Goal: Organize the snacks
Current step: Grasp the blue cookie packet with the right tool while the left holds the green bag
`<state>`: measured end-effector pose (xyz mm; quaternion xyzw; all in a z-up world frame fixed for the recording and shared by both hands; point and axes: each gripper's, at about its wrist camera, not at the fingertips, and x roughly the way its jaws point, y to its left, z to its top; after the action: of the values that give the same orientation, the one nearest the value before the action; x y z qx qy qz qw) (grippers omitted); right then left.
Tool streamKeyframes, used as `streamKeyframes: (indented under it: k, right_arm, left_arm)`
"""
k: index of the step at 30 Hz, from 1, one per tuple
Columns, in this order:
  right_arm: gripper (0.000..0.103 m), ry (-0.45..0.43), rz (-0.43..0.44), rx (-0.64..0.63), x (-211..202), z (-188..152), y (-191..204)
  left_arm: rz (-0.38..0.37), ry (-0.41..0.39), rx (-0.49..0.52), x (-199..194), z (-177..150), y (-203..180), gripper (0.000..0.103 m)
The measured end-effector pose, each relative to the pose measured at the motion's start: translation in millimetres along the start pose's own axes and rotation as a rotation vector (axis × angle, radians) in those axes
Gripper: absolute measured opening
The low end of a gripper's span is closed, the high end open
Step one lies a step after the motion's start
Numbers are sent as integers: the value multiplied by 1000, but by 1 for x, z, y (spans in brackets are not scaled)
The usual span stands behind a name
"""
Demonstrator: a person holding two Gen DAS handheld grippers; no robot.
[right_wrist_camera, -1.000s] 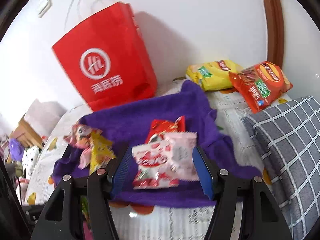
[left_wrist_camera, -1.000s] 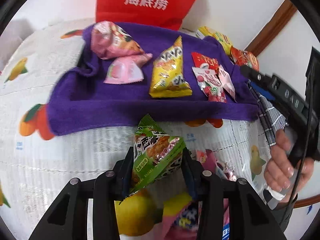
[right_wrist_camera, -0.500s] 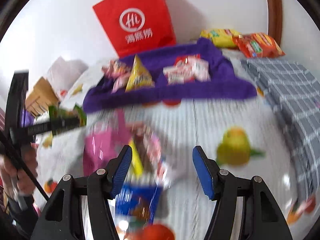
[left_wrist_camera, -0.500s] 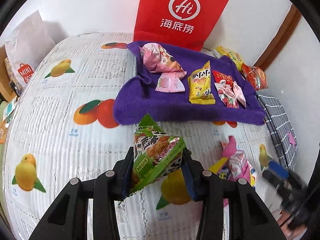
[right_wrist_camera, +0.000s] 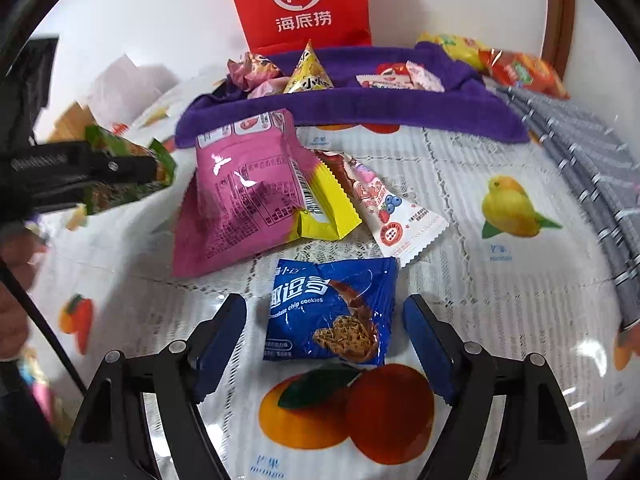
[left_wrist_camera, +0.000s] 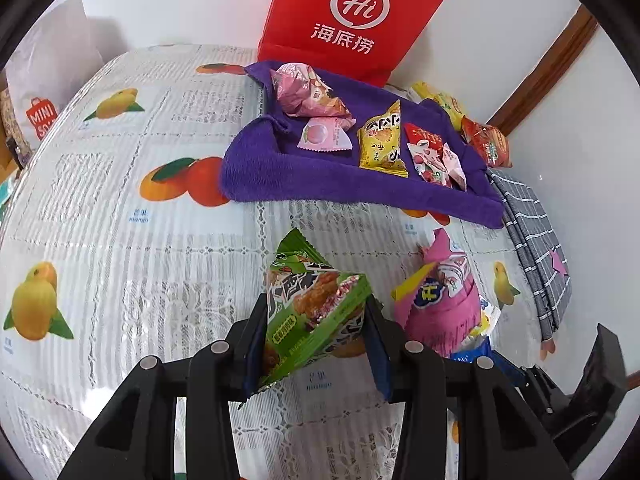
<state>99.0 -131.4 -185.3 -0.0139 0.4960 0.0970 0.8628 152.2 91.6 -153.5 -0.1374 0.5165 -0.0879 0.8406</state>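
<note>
My left gripper (left_wrist_camera: 316,340) is shut on a green snack packet (left_wrist_camera: 316,312), held above the fruit-print tablecloth (left_wrist_camera: 120,240); from the right wrist it shows as the left gripper (right_wrist_camera: 132,168) at the left edge. Several snacks lie in a row on the purple towel (left_wrist_camera: 280,176), also seen as the towel (right_wrist_camera: 420,108) farther back. My right gripper (right_wrist_camera: 324,348) hangs over a blue cookie packet (right_wrist_camera: 332,312); its jaws are opening and the pads stand clear of the packet on both sides. Beyond it lie a pink pouch (right_wrist_camera: 240,208), a yellow packet (right_wrist_camera: 324,208) and a white berry packet (right_wrist_camera: 392,212).
A red paper bag (left_wrist_camera: 352,16) stands against the wall behind the towel. Yellow and orange chip bags (right_wrist_camera: 520,68) lie at the far right, beside a grey checked cloth (right_wrist_camera: 584,152). A white shopping bag (left_wrist_camera: 44,80) sits at the left. A person's hand (right_wrist_camera: 16,264) holds the left gripper.
My right gripper left the towel, swung down to the loose pile and opened wider around the blue cookie packet. My left gripper drew back from the towel, still holding the green packet.
</note>
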Motion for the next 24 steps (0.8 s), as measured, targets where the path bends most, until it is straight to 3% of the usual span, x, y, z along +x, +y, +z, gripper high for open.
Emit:
streamKeyframes:
  k: [2,4,13,18,24]
  right_arm:
    - [74,-17,-72,-25,2,-2,6]
    - [55,-42,-88,-12,0,-4,5]
    - [51,-37,14,68,-17,8,-18]
    - [51,-111,53,78,-47,29,-24]
    - [51,-200,15,76,-68,79,-36]
  left_arm:
    - [-2,4,2,-1,-2,1,41]
    - [4,5,6,-2,-3,3,41]
    - [-8,-12,14,-12,6,5,41]
    - [-25,-34,25,-18,22,-3,41]
    - [-36,-67,44,-26,53,-19,41]
